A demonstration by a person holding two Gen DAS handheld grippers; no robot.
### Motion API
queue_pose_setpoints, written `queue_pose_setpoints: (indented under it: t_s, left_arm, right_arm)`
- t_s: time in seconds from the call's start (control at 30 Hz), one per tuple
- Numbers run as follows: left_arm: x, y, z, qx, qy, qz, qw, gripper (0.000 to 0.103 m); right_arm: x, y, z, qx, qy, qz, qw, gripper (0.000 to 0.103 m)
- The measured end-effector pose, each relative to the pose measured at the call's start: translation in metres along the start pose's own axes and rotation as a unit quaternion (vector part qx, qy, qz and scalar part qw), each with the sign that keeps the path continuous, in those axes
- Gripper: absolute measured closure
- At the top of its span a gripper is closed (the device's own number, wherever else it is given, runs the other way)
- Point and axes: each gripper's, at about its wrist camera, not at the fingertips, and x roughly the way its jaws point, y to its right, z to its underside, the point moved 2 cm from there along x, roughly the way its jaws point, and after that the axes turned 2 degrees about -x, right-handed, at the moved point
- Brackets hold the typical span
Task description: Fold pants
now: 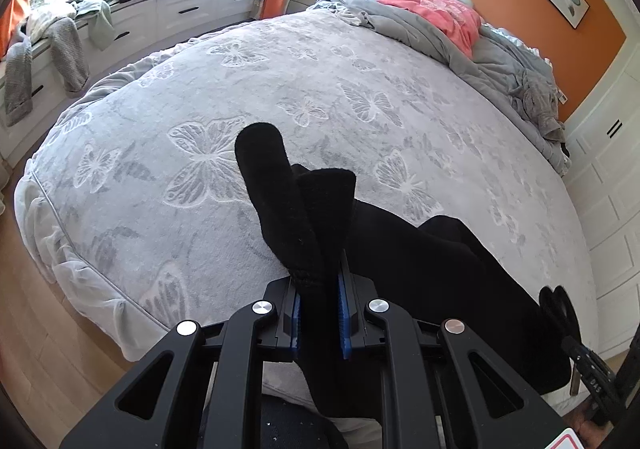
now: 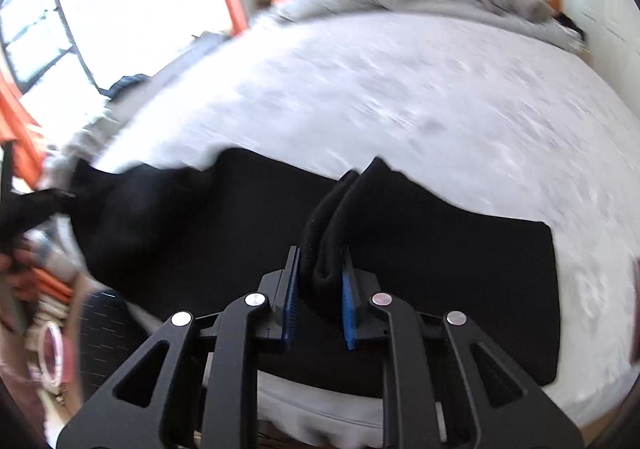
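**Both grippers clamped on black pants at the near edge of the bed**

The black pants (image 2: 440, 269) lie across the near side of the bed (image 1: 280, 97), which is covered by a grey spread with a butterfly pattern. Seen from the right wrist, a broad flat stretch of the fabric sits on the spread just inside the bed's near edge, with one end trailing off toward the bed's left corner; that view is blurred.

The left gripper (image 1: 320, 289) is nearly closed, its blue pads pinching a bunched fold of the pants that sticks up past the fingertips above the bed. The right gripper (image 2: 318, 281) stands a little wider, and its pads press on a thick folded wad of the same fabric, raised over the flat part.

At the head of the bed a grey duvet (image 1: 432, 29) is heaped, with a pink pillow (image 1: 436, 13) on it
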Motion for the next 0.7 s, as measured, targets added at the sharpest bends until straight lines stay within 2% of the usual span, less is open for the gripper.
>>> queue_pose_setpoints:
  t_s: [0.03,0.07,0.13,0.17,0.23,0.27,0.3,0.37,0.47,0.53,0.57,0.6,0.63,0.67,0.7]
  left_arm:
    - [-0.001,0.0,0.0,-0.002,0.001,0.002,1.0,0.091]
    - [-0.001,0.001,0.0,-0.003,0.001,0.003,1.0,0.091]
    - [-0.004,0.002,-0.001,-0.004,0.001,0.007,1.0,0.091]
    - [-0.006,0.003,-0.002,-0.002,0.002,0.01,0.9999,0.091]
    - [-0.017,0.013,-0.007,0.014,0.012,0.017,0.9997,0.091]
    - [-0.022,0.021,-0.011,0.028,0.017,0.018,0.9993,0.091]
    - [-0.03,0.034,-0.015,0.049,0.025,0.021,0.9983,0.092]
    - [-0.045,0.066,-0.022,0.086,0.038,0.035,0.9949,0.092]
    - [-0.076,0.139,-0.016,0.152,0.061,0.097,0.9817,0.092]
    - [-0.088,0.194,0.008,0.196,0.062,0.136,0.9691,0.088]
    - [-0.086,0.219,0.025,0.214,0.051,0.156,0.9629,0.076]
    - [-0.079,0.244,0.049,0.24,0.029,0.182,0.9533,0.045]
    - [-0.071,0.26,0.069,0.26,0.011,0.189,0.9469,0.03]
    - [-0.061,0.275,0.095,0.274,-0.003,0.181,0.9445,0.021]
    - [-0.055,0.283,0.117,0.283,-0.011,0.177,0.9425,0.022]
  right_arm:
    - [0.007,-0.011,0.001,-0.008,-0.005,-0.017,1.0,0.082]
    - [0.027,-0.023,0.007,-0.023,-0.027,-0.03,0.999,0.078]
    - [0.066,-0.029,0.024,-0.046,-0.073,-0.014,0.996,0.077]
    - [0.08,-0.026,0.033,-0.036,-0.099,-0.011,0.994,0.074]
    - [0.066,-0.018,0.031,0.009,-0.077,-0.045,0.996,0.075]
    - [0.052,-0.014,0.028,0.024,-0.058,-0.055,0.997,0.071]
    - [0.033,-0.007,0.021,0.033,-0.034,-0.044,0.998,0.061]
    - [0.005,0.011,0.008,0.037,-0.001,-0.009,0.999,0.048]
    - [-0.026,0.04,0.004,0.048,0.032,0.041,0.997,0.04]
    - [-0.037,0.066,0.01,0.065,0.041,0.076,0.994,0.036]
    - [-0.041,0.079,0.014,0.074,0.042,0.093,0.992,0.035]
    - [-0.042,0.094,0.014,0.084,0.038,0.104,0.99,0.035]
    - [-0.041,0.107,0.018,0.098,0.03,0.112,0.988,0.035]
    - [-0.041,0.12,0.018,0.11,0.025,0.113,0.987,0.035]
    - [-0.045,0.129,0.026,0.122,0.021,0.11,0.986,0.035]
